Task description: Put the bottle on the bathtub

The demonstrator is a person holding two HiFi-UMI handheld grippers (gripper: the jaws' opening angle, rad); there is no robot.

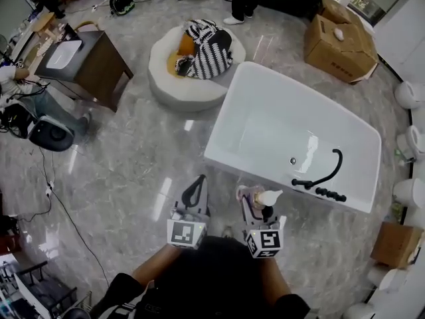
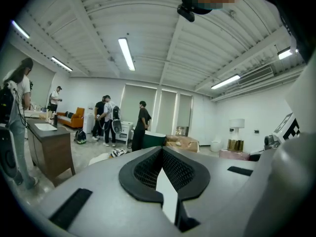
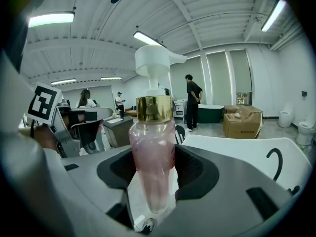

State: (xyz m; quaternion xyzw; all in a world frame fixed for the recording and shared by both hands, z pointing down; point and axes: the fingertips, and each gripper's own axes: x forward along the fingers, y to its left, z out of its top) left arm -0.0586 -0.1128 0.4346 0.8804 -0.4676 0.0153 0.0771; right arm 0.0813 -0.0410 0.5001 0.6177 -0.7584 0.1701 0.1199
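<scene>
The bottle [image 3: 152,157] is gripped tight by the right gripper [image 1: 254,198], beside the bathtub [image 1: 226,121]'s near edge, not yet put down. The left gripper [image 1: 194,190] is shut, empty. Next, the bottle must be stood on the rim.

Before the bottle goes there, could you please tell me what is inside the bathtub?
The bathtub holds nothing but a small drain fitting on its floor. A black tap arches over the rim. Its near inner wall is hidden below the rim.
</scene>
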